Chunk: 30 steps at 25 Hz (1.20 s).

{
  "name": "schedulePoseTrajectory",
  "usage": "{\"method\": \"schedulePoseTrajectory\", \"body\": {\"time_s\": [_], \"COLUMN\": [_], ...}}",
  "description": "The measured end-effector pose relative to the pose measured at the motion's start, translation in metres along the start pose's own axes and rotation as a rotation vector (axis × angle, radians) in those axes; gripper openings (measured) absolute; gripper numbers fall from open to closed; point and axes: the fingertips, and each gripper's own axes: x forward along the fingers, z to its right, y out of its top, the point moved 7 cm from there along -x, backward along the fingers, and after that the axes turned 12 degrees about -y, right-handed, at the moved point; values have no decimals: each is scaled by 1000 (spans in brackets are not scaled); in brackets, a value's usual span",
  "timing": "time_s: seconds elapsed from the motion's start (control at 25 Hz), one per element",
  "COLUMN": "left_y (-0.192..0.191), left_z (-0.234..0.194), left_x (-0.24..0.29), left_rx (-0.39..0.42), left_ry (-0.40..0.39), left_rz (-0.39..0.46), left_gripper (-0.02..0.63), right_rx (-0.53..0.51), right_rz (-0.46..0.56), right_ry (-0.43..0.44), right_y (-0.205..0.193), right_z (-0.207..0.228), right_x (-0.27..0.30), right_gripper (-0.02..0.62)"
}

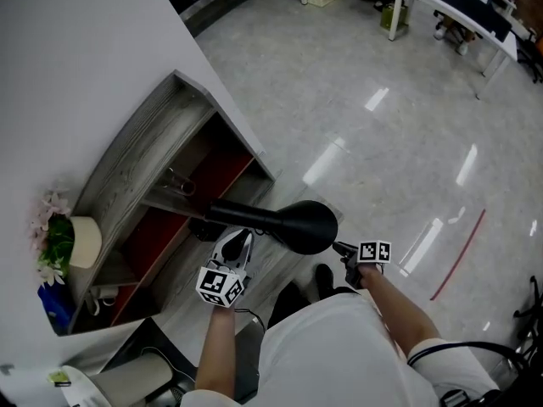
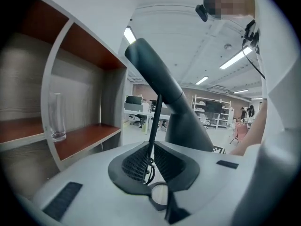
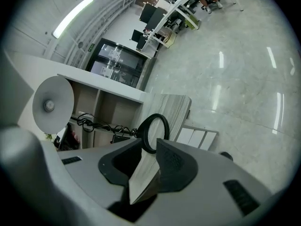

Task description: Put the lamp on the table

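The black lamp hangs in the air in front of me, its round shade (image 1: 304, 225) pointing right and its thick arm (image 1: 239, 216) running left toward the shelf. In the left gripper view its dark arm (image 2: 162, 91) rises overhead and its thin black rod (image 2: 154, 121) drops between the jaws. My left gripper (image 1: 237, 241) (image 2: 151, 149) is shut on that rod. My right gripper (image 1: 344, 251) (image 3: 151, 144) is by the shade, with a gap between its jaws. A black ring (image 3: 154, 133) stands at their tips; I cannot tell whether it touches them. The shade's white inside (image 3: 52, 103) shows at left. The grey wood-grain table (image 3: 171, 109) (image 1: 180, 285) lies below.
A grey shelf unit (image 1: 140, 147) with red-brown compartments stands against the white wall on the left, with a glass (image 2: 55, 117) on one shelf. Flowers (image 1: 53, 237) sit on its near end. Glossy floor (image 1: 382, 142) spreads to the right, with white desks (image 1: 462, 11) far back.
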Motion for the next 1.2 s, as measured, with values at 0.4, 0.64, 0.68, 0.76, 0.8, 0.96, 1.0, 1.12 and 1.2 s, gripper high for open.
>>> {"method": "schedulePoseTrajectory", "body": {"time_s": [0.4, 0.64, 0.68, 0.76, 0.8, 0.96, 1.0, 1.12, 1.2], "left_y": [-24, -49, -55, -69, -75, -90, -92, -97, -97], "left_z": [19, 39, 42, 48, 51, 72, 79, 96, 108], "left_x": [-44, -82, -89, -101, -107, -125, -129, -137, -140], "left_rx": [-103, -177, -196, -250, -275, -303, -304, -332, -346], "left_ry": [5, 3, 3, 0, -4, -34, -42, -68, -94], "left_rz": [-8, -56, -67, -100, -115, -132, -134, -134, -127], "left_gripper": [9, 9, 9, 10, 10, 9, 9, 10, 9], "right_rx": [-41, -81, -95, -122, -135, -199, -216, -258, -273], "right_rz": [69, 108, 112, 126, 137, 203, 219, 263, 291], "right_ry": [30, 22, 21, 21, 24, 60, 73, 113, 137], "right_y": [-20, -59, -65, -77, -82, -100, -105, -121, -133], "right_z": [-21, -44, -47, -55, -59, -85, -91, -107, -116], "right_x": [-25, -50, -53, -60, -66, -94, -102, -127, -143], "right_gripper": [60, 43, 41, 40, 40, 29, 28, 21, 18]}}
